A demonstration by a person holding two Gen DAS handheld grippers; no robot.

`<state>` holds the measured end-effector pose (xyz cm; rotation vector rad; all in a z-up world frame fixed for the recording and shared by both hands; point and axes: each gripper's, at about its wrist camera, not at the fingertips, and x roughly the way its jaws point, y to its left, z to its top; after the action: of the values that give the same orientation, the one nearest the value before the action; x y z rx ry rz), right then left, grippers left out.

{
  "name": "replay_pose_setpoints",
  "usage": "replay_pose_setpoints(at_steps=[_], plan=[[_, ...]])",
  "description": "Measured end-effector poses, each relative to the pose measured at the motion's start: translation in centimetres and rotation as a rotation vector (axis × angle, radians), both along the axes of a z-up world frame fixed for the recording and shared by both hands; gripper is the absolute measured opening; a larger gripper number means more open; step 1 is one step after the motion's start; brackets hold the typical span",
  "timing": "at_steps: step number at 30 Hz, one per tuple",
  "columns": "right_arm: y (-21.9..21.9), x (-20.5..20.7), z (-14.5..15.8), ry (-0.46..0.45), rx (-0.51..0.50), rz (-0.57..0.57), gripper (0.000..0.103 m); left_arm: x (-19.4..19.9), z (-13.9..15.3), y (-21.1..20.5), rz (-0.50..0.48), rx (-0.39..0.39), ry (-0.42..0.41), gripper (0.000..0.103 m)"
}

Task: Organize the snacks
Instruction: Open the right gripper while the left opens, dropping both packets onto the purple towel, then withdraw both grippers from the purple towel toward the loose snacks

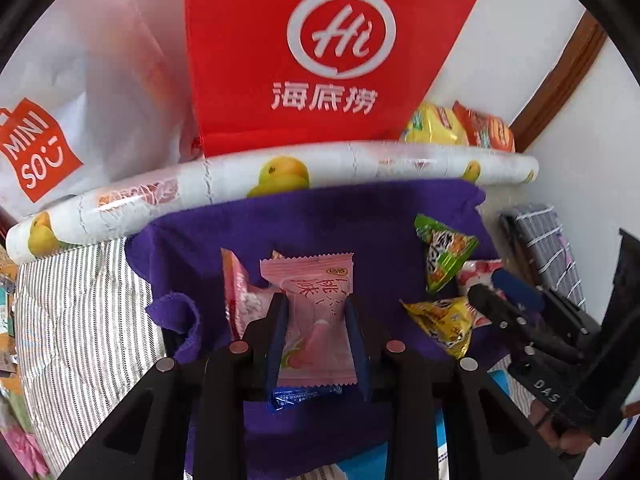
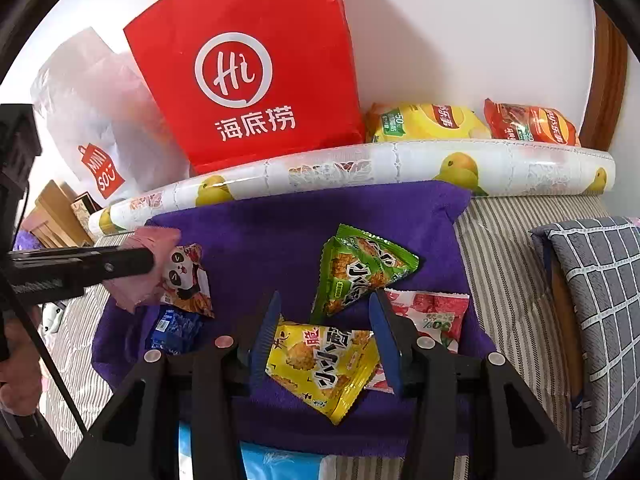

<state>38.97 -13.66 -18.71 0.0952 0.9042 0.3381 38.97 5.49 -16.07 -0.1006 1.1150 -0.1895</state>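
Pink wrapper [image 1: 316,312] fills the centre of the left wrist view, pinched between the blue pads of the left gripper [image 1: 316,320], whose jaws are closed tight on it; it hangs over the purple cloth [image 1: 340,216], with Chinese print on its face. Only this view shows a blue sachet [image 1: 304,394] just below the held packet. In the right wrist view the right gripper [image 2: 322,336] stands partly open with a yellow triangular snack pack [image 2: 324,364] lying between its jaws at lower centre; whether the pads touch it cannot be told. Beside it, above, lies a green triangular pack [image 2: 360,270], and at right a white-and-red packet [image 2: 432,312] marked "50%". Only this view shows a panda-printed packet [image 2: 188,280] at left centre, next to the pink wrapper in the left gripper. Behind the cloth a roll printed with yellow fruit [image 2: 360,170] crosses the frame. Farther up stand a red paper bag [image 2: 248,72] with a white "Hi" logo and "海底捞", and a translucent bag [image 2: 100,120] marked "MINISO". Two crisp bags, yellow [image 2: 424,122] and red [image 2: 528,122], sit at upper right.
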Motion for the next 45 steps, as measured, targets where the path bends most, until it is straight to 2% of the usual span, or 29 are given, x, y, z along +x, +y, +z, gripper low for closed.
replay_pose_setpoints(at_steps=[4,28,37,41,45], plan=[[-0.4,0.0,-0.2,0.004,0.003,-0.004,0.046,0.1,-0.7,-0.4,-0.013,-0.003,0.030,0.029],[-0.5,0.3,-1.2,0.042,-0.011,-0.009,0.047,0.3,-0.7,-0.5,-0.024,-0.008,0.044,0.029],[-0.6,0.2,-1.3,0.039,-0.017,-0.014,0.047,0.4,-0.9,-0.6,-0.034,-0.003,0.066,0.035],[-0.5,0.2,-1.2,0.038,-0.018,-0.014,0.047,0.1,-0.5,-0.8,-0.042,0.003,0.056,0.050],[-0.3,0.1,-0.9,0.037,-0.017,-0.018,0.047,-0.3,0.5,-0.9,-0.052,-0.006,0.021,0.054]])
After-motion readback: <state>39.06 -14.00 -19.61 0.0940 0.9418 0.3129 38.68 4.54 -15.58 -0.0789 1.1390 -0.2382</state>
